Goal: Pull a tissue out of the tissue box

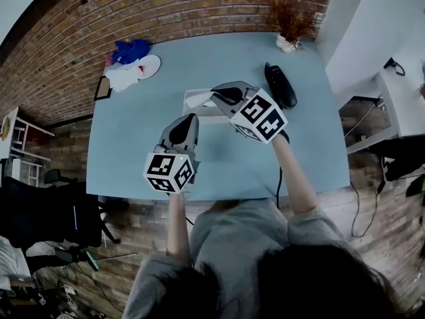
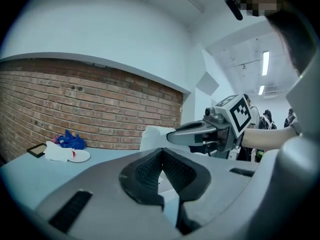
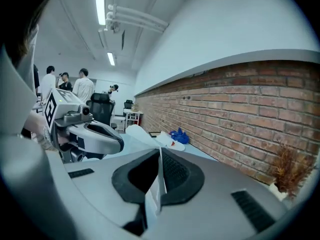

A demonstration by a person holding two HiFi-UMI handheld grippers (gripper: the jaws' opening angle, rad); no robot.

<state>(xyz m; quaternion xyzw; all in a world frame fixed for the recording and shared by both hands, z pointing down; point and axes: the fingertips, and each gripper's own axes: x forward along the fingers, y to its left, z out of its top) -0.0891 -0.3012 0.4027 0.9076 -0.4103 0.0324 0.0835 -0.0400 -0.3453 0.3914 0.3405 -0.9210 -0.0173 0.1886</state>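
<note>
Right gripper view: right gripper (image 3: 160,159) clenched on a thin white tissue (image 3: 159,186) that stands edge-on between its pads
Left gripper view: left gripper (image 2: 161,170) pinched together with nothing in it; the right gripper is ahead at 1 o'clock with the tissue at its tip
Head view, near: left gripper (image 1: 191,118) over the blue table (image 1: 133,151), just short of the box
Task's thing: tissue box (image 1: 211,115) at 12 o'clock from the left gripper; the tissue (image 1: 196,99) stands out above its top
Step in hand: the pull itself; I cannot tell whether the sheet has cleared the slot
Next move calls for: a steady upward draw, probably with the free gripper steadying the box if it lifts
Far: black object (image 1: 280,85) at 3 o'clock from the box, blue cloth (image 1: 131,50) at 10, dried plant (image 1: 290,25) at 1
</note>
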